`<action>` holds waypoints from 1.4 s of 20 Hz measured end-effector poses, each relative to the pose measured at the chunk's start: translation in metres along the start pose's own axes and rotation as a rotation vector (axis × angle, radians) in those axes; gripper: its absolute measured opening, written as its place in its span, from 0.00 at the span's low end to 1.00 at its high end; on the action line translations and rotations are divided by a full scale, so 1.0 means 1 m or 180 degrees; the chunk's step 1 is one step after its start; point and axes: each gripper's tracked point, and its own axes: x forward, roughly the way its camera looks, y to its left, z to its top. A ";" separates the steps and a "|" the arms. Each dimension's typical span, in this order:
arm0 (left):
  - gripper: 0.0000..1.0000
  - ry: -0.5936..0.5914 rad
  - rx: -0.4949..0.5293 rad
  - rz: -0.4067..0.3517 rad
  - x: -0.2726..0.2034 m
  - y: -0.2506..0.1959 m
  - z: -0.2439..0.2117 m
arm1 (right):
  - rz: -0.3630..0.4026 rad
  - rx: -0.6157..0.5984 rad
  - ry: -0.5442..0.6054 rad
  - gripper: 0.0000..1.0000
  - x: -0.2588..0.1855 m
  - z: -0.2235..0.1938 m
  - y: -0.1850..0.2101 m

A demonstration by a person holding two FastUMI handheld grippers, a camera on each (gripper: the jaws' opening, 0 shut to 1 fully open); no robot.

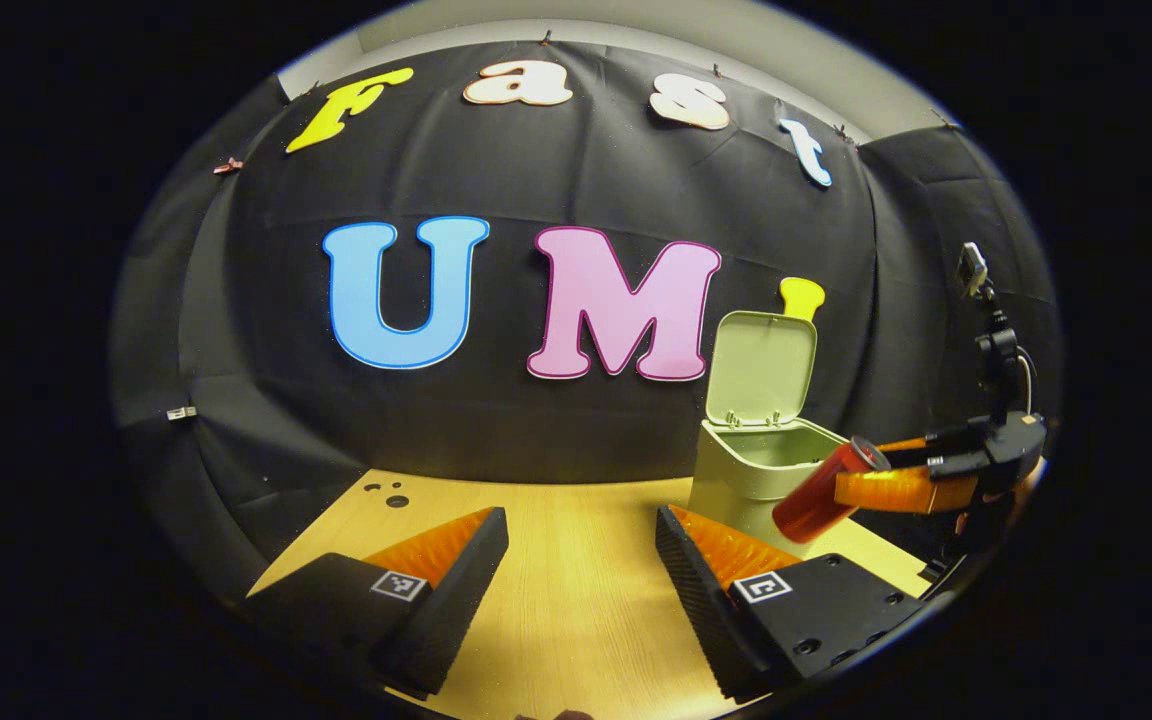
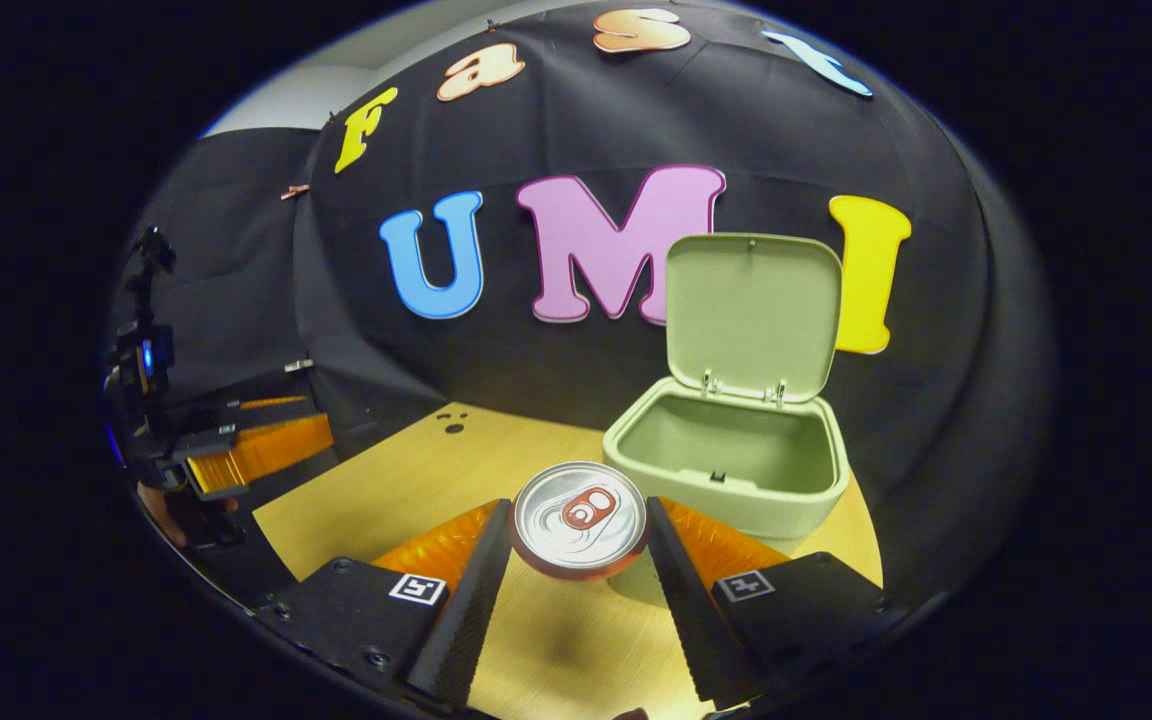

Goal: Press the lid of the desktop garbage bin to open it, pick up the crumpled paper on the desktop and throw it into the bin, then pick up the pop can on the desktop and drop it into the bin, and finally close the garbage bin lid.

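From the right gripper view I'm looking straight down onto the top of the pop can, silver lid with its pull tab facing me, and my right gripper has it clamped, one finger pressed against each side. Just past the can sits the garbage bin, its lid standing upright and the inside open to me; I can't make out what lies at the bottom.

The left gripper view gives me the side angle: there the pop can hangs tilted in the air, held by the right gripper just beside the garbage bin, near its front rim and above the table. The lid is raised here too. My left gripper has its fingers spread apart with nothing between them, low over bare wood. In the right gripper view I catch that left gripper far off at the table edge.

The tabletop is light wood with small dark holes near the back. Black cloth walls close the booth.
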 end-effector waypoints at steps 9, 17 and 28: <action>0.95 0.0020 -0.0007 0.0015 0.010 -0.010 0.000 | -0.0353 -0.0045 -0.0452 0.82 0.013 0.067 -0.072; 0.96 0.0041 -0.0009 -0.0006 0.020 -0.023 -0.001 | -0.0715 0.0006 -0.0196 0.82 0.026 0.050 -0.135; 0.95 0.0067 0.0008 -0.0017 0.021 -0.026 -0.003 | -0.0842 -0.0028 0.0325 0.83 0.046 0.007 -0.157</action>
